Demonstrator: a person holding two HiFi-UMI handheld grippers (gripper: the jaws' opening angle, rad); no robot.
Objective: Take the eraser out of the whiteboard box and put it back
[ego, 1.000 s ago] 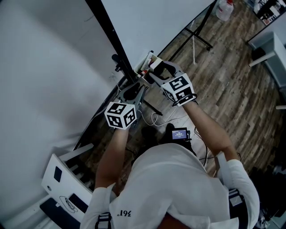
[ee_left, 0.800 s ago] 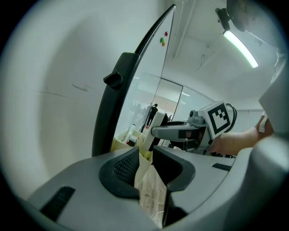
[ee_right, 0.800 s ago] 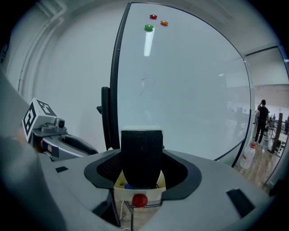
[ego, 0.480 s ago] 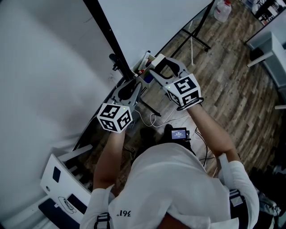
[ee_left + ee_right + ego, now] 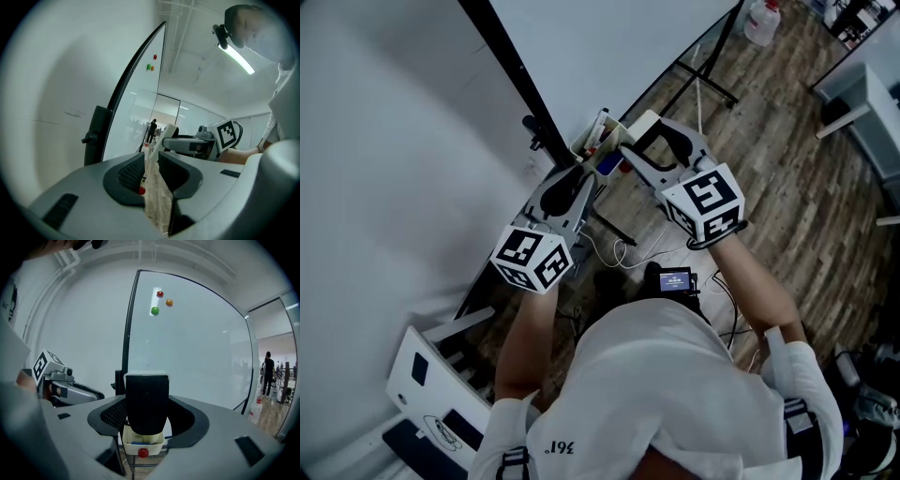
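Observation:
The eraser (image 5: 643, 123), black felt with a white back, stands upright in my right gripper (image 5: 639, 137), which is shut on it. In the right gripper view the eraser (image 5: 146, 399) fills the gap between the jaws of the right gripper (image 5: 146, 414), just above the small white whiteboard box (image 5: 143, 442). That box has a red magnet on its front and pens inside. The box (image 5: 592, 143) hangs at the whiteboard's lower edge. My left gripper (image 5: 581, 176) hovers beside the box. In its own view the left gripper (image 5: 151, 161) has its jaws almost together, with nothing between them.
The whiteboard (image 5: 197, 343) carries red, orange and green magnets (image 5: 154, 311). Its black frame and stand legs (image 5: 712, 84) rise from a wood floor. A bottle (image 5: 766, 21), a white table (image 5: 862, 94), a small screen device (image 5: 677, 279) and cables lie around.
My right gripper has drawn back toward me and to the right, taking the eraser away from the box. The left gripper has also pulled back a little.

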